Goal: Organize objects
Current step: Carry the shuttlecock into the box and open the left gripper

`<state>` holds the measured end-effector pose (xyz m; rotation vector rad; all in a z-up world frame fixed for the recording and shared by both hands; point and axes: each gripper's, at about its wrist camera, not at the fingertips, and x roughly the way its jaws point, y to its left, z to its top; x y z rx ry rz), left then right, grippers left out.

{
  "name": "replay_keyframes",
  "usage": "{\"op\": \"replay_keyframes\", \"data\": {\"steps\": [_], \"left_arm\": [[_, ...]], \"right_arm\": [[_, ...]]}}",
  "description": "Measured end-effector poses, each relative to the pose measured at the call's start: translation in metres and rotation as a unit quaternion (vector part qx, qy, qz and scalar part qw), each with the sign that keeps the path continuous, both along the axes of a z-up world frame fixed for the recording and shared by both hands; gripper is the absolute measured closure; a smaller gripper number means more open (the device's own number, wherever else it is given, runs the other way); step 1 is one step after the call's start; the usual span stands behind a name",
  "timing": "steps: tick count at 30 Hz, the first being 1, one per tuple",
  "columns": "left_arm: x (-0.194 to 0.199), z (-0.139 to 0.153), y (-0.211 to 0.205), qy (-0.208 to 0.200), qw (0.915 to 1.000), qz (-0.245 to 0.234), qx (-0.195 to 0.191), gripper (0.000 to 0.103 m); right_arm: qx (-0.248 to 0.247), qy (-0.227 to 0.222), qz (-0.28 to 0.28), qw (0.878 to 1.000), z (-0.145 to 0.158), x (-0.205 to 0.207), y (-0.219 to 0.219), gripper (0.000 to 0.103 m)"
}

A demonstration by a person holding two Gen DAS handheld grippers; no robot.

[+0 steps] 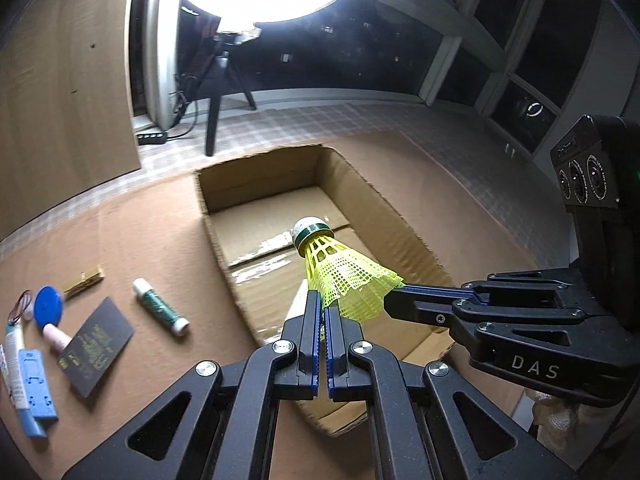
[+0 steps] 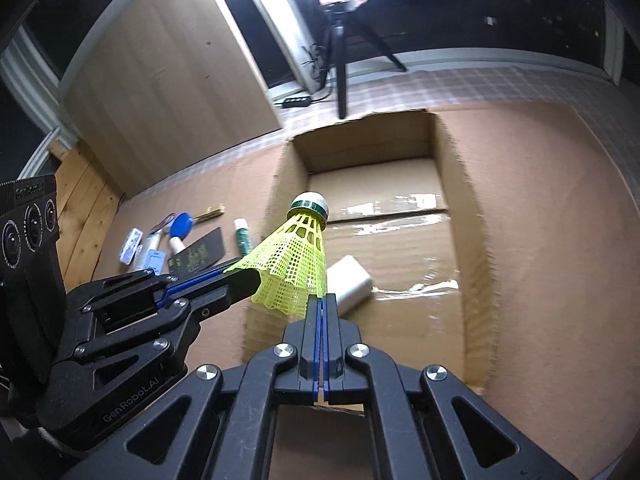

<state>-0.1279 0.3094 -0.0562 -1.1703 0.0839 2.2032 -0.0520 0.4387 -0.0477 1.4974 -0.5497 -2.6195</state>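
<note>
A yellow plastic shuttlecock with a white and green cork is held above the open cardboard box, cork pointing up and away. My left gripper is shut on the near edge of its skirt. My right gripper is shut on the skirt too, and reaches in from the right in the left wrist view. My left gripper enters the right wrist view from the left. A white block lies inside the box.
Left of the box on the brown cardboard surface lie a green and white tube, a black card, a blue disc, a wooden clip and several small blue and white items. A tripod stands behind.
</note>
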Motion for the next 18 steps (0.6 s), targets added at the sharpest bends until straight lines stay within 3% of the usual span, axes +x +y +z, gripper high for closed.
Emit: {"op": "replay_keyframes", "data": {"steps": [13, 15, 17, 18], "left_arm": [[0.008, -0.008, 0.035, -0.007, 0.9996, -0.021, -0.015, 0.101], [0.010, -0.007, 0.037, -0.003, 0.9994, -0.024, -0.025, 0.100], [0.010, -0.008, 0.037, 0.000, 0.9990, -0.019, -0.040, 0.083], [0.010, -0.009, 0.036, -0.001, 0.9989, -0.015, -0.044, 0.066]], "right_arm": [[0.000, -0.010, -0.029, 1.000, -0.010, 0.020, 0.032, 0.102], [-0.006, -0.010, -0.029, 1.000, -0.010, 0.021, 0.034, 0.098], [-0.005, -0.016, -0.033, 0.999, -0.011, 0.021, 0.035, 0.082], [0.002, -0.018, -0.039, 0.999, -0.011, 0.021, 0.036, 0.065]]}}
